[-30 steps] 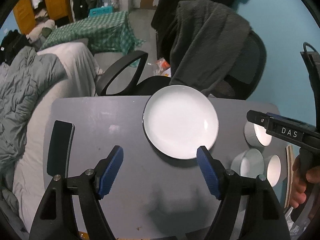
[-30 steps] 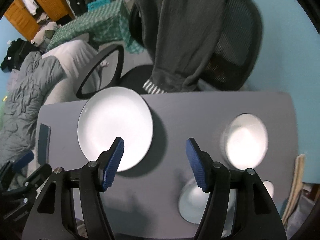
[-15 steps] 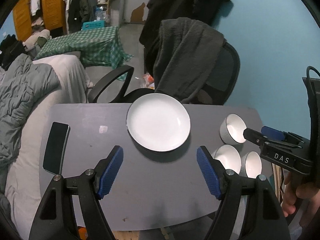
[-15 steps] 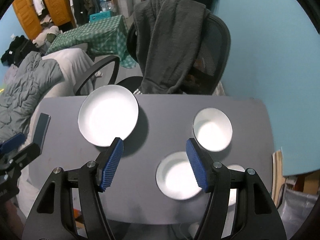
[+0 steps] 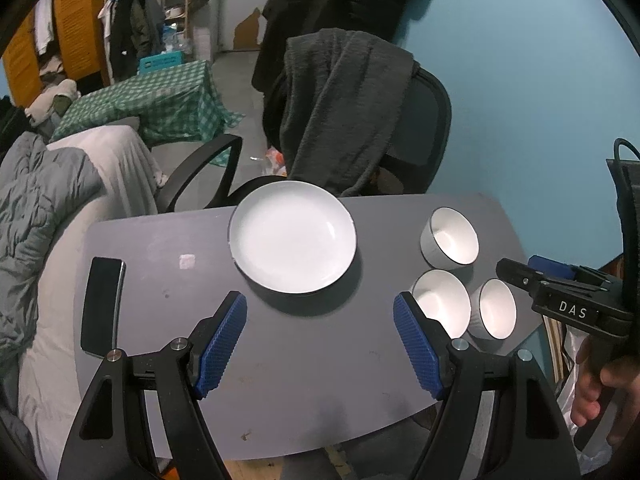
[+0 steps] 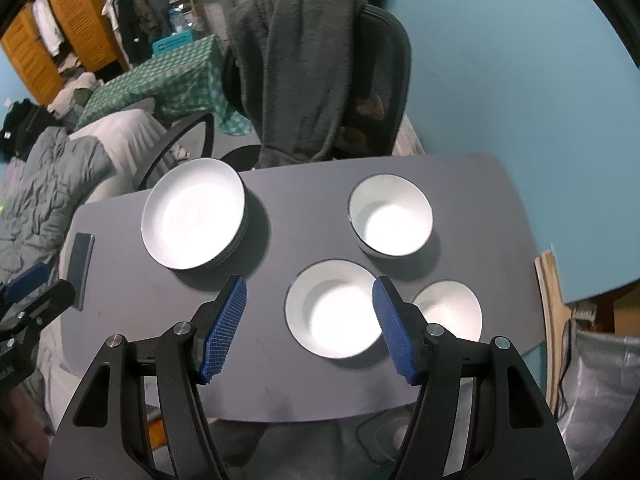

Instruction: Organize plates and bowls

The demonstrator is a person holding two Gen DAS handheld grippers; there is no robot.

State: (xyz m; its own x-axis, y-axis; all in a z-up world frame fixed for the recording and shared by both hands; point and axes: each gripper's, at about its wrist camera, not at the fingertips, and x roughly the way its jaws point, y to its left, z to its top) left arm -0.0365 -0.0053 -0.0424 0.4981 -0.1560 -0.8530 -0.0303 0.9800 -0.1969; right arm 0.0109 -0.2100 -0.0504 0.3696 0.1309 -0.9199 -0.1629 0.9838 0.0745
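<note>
Both grippers' fingers [image 5: 222, 340] [image 6: 390, 332] gape empty, now pulled back above the table [image 5: 304, 380]; plate stack [image 6: 194, 214] done, bowls [image 6: 332, 314] remain

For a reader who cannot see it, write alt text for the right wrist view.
An open, empty right gripper hovers over a grey table holding a stack of white plates and three white bowls, with a draped office chair behind.

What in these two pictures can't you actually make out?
- Stack of white plates: right wrist view shows layered rims, too fine to count.
- Small white bowl: partly behind the right gripper's blue pad.
- Dark flat phone: screen blank, make unreadable.
- Person: only a hand, cut off by the edge.
</note>
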